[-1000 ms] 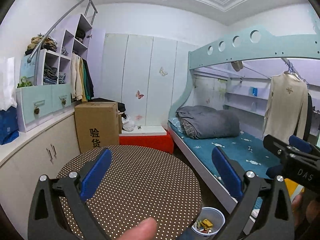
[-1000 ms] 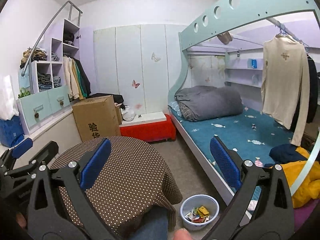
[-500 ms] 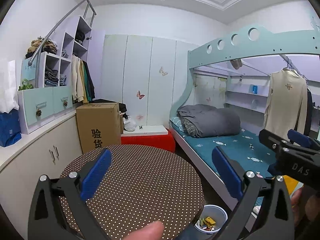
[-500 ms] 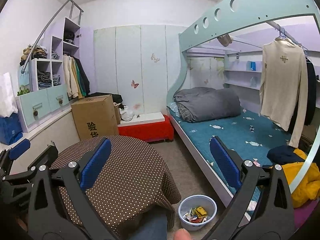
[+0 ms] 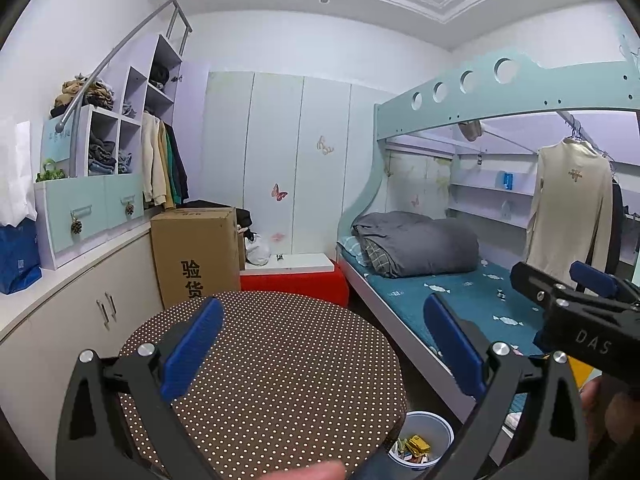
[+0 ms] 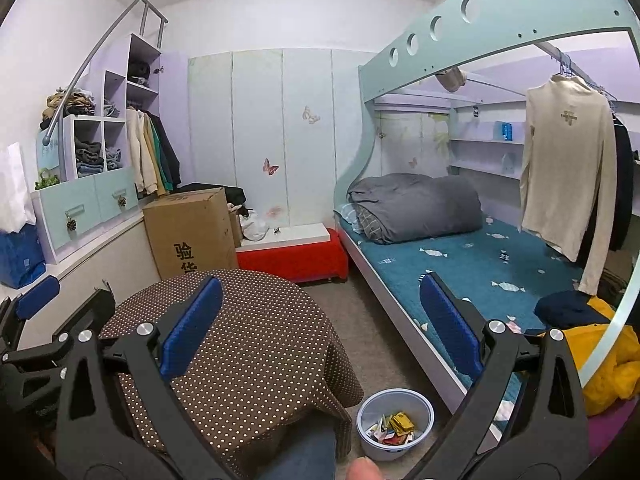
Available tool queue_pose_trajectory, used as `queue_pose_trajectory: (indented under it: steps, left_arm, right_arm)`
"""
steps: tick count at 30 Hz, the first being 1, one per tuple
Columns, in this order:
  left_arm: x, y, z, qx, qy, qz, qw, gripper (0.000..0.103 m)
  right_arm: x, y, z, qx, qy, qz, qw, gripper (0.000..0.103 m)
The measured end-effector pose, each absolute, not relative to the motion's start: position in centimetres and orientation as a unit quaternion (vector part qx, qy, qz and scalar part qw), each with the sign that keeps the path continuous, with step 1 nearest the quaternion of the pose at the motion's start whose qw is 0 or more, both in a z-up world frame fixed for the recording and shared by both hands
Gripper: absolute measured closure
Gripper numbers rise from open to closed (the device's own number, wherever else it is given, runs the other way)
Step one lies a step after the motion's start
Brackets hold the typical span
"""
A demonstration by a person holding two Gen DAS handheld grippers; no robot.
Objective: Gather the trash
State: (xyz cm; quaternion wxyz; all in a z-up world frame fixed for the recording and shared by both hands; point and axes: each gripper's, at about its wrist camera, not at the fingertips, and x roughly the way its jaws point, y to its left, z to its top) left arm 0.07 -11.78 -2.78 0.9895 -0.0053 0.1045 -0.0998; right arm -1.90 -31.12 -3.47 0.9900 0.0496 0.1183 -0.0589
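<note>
Right wrist view: the right gripper is held wide open and empty above the polka-dot table, as is the left gripper. Trash is seen in the white bin on the floor between table and bed.

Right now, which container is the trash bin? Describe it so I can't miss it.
Find the round polka-dot table. On the floor between it and the bunk bed stands a small white bin, the only open container there, holding colourful wrappers.
</note>
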Motion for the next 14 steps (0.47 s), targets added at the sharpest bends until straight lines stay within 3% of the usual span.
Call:
queue_pose_trajectory:
  steps: [14]
  left_arm:
    - [0.68,-11.06,-2.73,-0.013,0.114,-0.091,0.989,0.004]
  right_arm:
    - [-1.84,-30.90,-3.70,0.047,0.120,-0.057,0.990,0.006]
